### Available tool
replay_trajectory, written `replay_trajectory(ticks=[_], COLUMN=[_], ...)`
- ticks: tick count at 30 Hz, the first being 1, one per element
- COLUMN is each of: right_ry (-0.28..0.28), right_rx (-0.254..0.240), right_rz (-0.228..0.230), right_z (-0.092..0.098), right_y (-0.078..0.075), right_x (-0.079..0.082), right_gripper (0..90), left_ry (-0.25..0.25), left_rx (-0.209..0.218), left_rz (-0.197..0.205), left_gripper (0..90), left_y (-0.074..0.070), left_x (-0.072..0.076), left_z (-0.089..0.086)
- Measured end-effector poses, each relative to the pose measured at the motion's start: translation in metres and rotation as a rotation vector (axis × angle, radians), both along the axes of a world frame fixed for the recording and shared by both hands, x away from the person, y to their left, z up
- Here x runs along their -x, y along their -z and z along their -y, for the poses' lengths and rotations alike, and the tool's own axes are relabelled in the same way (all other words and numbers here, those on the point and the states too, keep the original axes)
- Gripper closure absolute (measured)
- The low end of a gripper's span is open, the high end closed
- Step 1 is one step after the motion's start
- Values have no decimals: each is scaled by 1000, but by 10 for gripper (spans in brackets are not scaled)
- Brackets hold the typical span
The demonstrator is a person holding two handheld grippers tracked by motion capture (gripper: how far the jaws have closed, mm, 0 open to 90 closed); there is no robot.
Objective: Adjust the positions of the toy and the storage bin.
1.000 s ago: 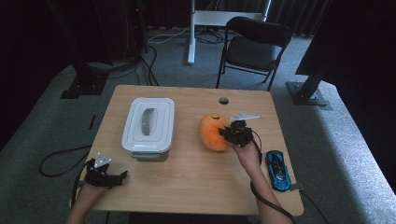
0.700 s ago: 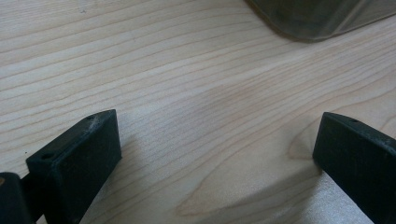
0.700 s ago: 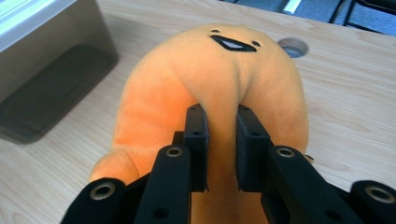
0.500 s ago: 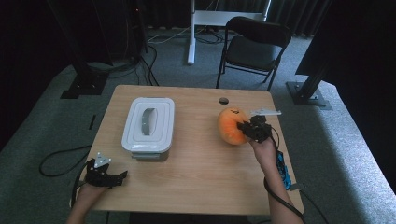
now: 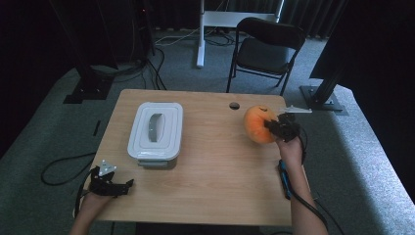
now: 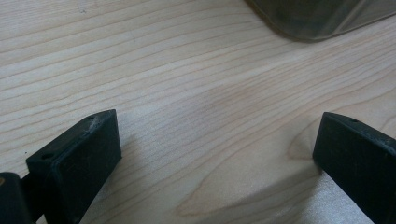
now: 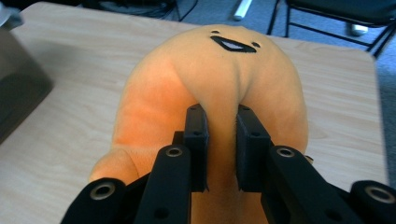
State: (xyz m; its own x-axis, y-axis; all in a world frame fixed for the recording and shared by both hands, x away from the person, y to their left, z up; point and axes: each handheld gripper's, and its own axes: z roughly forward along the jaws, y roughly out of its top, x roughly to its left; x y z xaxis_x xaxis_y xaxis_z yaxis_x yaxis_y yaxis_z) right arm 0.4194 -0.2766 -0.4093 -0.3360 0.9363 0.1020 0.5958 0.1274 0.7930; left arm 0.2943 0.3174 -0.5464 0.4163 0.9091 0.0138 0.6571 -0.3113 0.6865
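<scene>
- Orange plush toy [image 5: 258,124] at the far right of the desk [image 5: 215,196], close to the round cable hole [image 5: 234,105], well apart from the lidded white container [image 5: 155,131].
- Right hand-held gripper [image 7: 223,140] clamped on a pinched fold of the plush's fabric, jaws nearly together; smiling face turned away from it.
- Left hand-held gripper [image 5: 128,184] parked at the near left corner, jaws wide apart over bare wood, holding nothing.
- Probably light, soft, squashy; fuzzy, so unlikely to slip.
- Best taken by a deep fold or across the body; a shallow pinch may pull free.
- Blue toy car [image 5: 284,177] beside the right forearm, near the desk edge.
</scene>
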Motion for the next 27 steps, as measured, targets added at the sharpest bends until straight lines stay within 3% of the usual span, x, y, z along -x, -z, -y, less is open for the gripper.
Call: replay_trajectory(ticks=[9, 17, 27], right_ry=[105, 133, 151], right_rx=[7, 36, 84], right_rz=[-22, -56, -130], right_z=[29, 39, 45], right_y=[3, 16, 44], right_x=[-18, -30, -37], right_gripper=[773, 772, 768], left_ry=[0, 0, 0], left_rx=[0, 0, 0], left_rz=[0, 0, 0], left_gripper=[14, 14, 14], left_y=[0, 0, 0], left_x=[0, 0, 0], left_z=[0, 0, 0])
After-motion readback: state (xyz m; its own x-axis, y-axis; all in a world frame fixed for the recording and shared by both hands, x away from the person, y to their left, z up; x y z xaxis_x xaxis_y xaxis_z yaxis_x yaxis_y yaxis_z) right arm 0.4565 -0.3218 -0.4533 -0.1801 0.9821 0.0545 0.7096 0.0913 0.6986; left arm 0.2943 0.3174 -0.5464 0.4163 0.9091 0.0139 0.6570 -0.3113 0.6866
